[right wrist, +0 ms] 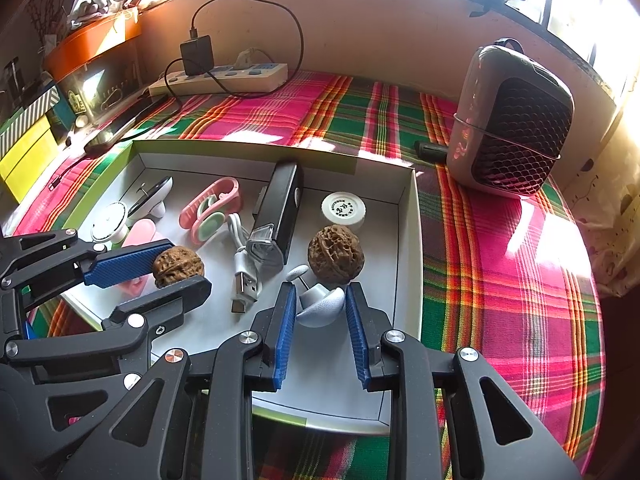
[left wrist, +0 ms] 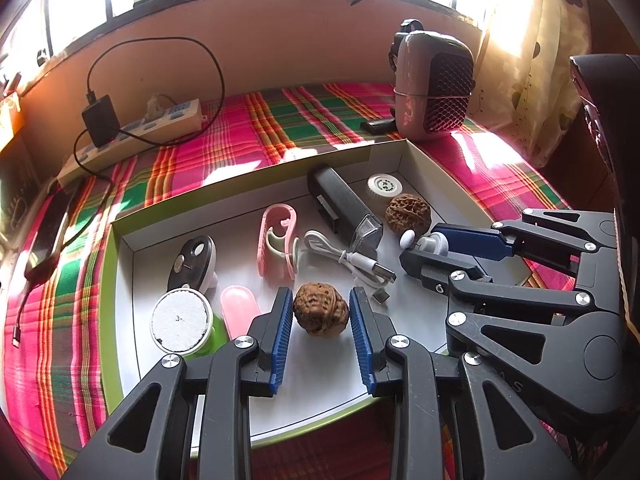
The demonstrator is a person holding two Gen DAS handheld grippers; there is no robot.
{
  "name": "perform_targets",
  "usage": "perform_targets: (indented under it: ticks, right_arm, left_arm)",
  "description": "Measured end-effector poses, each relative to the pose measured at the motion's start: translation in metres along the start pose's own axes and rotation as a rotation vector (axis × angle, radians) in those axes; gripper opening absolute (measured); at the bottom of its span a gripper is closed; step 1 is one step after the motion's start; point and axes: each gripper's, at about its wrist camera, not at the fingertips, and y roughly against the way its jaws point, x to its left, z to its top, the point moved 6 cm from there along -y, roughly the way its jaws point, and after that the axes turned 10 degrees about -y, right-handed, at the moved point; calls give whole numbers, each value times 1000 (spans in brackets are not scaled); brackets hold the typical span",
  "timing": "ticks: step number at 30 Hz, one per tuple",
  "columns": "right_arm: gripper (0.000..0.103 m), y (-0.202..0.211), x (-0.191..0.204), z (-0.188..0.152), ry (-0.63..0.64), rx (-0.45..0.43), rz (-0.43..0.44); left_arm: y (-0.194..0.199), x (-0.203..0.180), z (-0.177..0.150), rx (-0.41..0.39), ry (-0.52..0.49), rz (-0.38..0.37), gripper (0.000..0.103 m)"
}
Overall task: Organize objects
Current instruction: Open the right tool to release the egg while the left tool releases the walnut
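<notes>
A shallow white box (left wrist: 404, 156) (right wrist: 408, 216) with a green rim holds small objects. My left gripper (left wrist: 320, 304) (right wrist: 180, 268) is open with its jaws on either side of a brown walnut (left wrist: 320, 314) (right wrist: 178, 266), with small gaps. My right gripper (right wrist: 321, 300) (left wrist: 420, 246) is open around a small white suction hook (right wrist: 320, 306) (left wrist: 430, 243). A second walnut (left wrist: 408, 209) (right wrist: 335, 254) lies just beyond the hook.
In the box lie a black torch (left wrist: 340, 208), a white USB cable (left wrist: 352, 260), a pink clip (left wrist: 276, 244), a white round cap (left wrist: 382, 186), a green-and-white puff (left wrist: 182, 320). On the plaid cloth (right wrist: 500, 260) stand a grey speaker (right wrist: 516, 120) and a power strip (right wrist: 224, 76).
</notes>
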Motion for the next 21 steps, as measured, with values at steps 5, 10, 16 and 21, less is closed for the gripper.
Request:
perform_targets:
  ticks: [5, 10, 16, 21]
  right_arm:
    - [30, 0, 0, 1, 2, 1, -2]
    - [31, 1, 1, 1, 1, 2, -1]
    - [34, 1, 1, 1, 2, 2, -2]
    - [43, 5, 0, 1, -7, -6, -4]
  left_arm:
    - [0, 0, -1, 0, 0, 1, 27]
    - [3, 1, -3, 0, 3, 3, 28]
    - [5, 3, -4, 3, 11, 6, 29]
    - [8, 6, -6, 1, 26, 11, 30]
